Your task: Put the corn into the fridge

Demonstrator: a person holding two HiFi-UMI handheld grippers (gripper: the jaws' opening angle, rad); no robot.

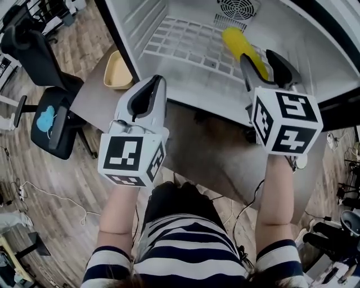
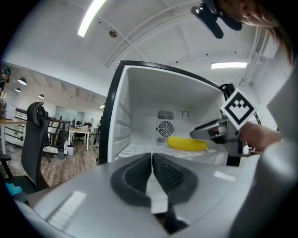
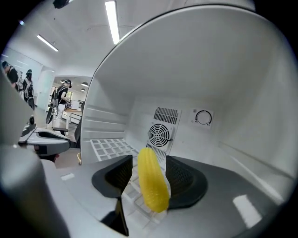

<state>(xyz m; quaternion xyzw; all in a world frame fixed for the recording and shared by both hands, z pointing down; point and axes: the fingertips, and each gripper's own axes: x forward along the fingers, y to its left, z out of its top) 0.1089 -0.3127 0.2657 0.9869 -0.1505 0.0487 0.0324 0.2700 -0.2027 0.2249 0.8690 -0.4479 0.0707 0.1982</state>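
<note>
Open-plan office or lab space. Left of the open fridge: black office chairs on wood-plank floor. Beyond, desks under ceiling strip lights; people standing farther left.

There is one fridge, with one wire shelf, one fan and one dial on its back wall, and one corn toward the shelf's back right corner. The grippers number two, a left gripper and a right gripper, each with one marker cube. One table carries one bowl at its far edge beside the fridge, and two black chairs stand left of it.
</note>
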